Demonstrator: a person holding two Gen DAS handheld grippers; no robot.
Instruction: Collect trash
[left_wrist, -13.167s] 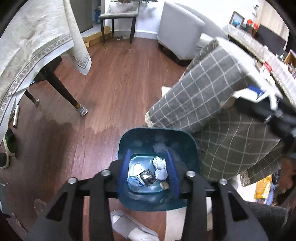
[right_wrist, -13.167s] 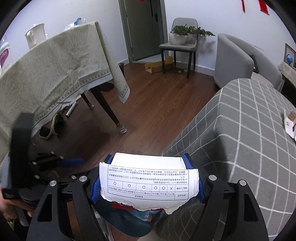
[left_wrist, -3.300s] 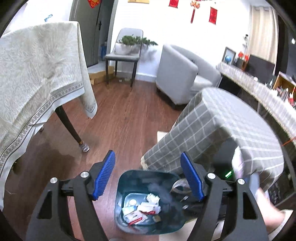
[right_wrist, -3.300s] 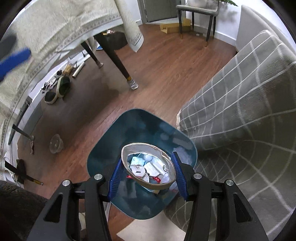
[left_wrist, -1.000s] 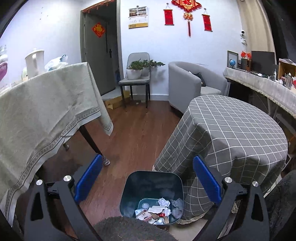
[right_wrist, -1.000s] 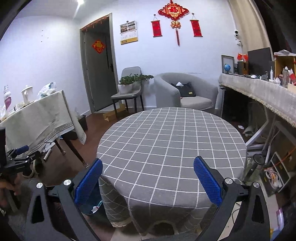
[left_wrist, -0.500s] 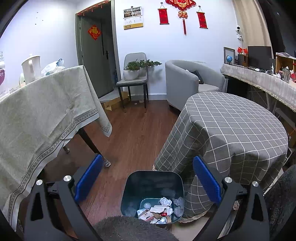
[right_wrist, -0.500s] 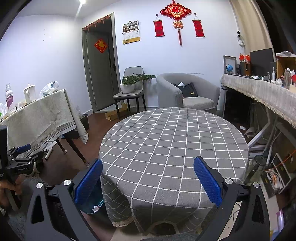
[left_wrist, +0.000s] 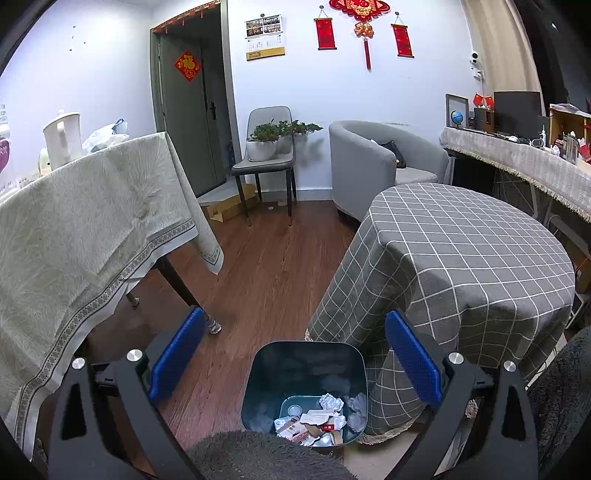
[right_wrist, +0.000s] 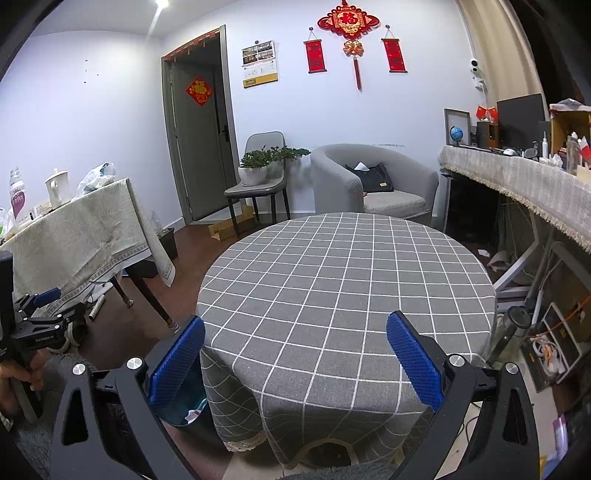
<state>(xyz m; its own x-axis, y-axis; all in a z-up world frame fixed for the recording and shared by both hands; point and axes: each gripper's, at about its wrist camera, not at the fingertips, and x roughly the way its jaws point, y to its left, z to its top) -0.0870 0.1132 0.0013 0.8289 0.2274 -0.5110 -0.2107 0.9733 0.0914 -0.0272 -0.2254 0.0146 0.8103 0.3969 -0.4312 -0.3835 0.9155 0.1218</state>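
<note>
Both tools wide open, holding nothing: left tool (left_wrist: 293, 365), right tool (right_wrist: 295, 363). Trash (left_wrist: 317, 419) sits in the bin (left_wrist: 258, 373) on the floor at the surface (right_wrist: 347, 280) edge. Collection looks finished; next, probably a scan for leftovers. Only the left wrist view shows bin contents; the right shows the whole surface top.

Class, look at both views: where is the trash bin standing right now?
In the left wrist view, the trash bin stands on the wooden floor, low and centre, against the hanging checked tablecloth of the round table; the right wrist view shows only a sliver.
</note>
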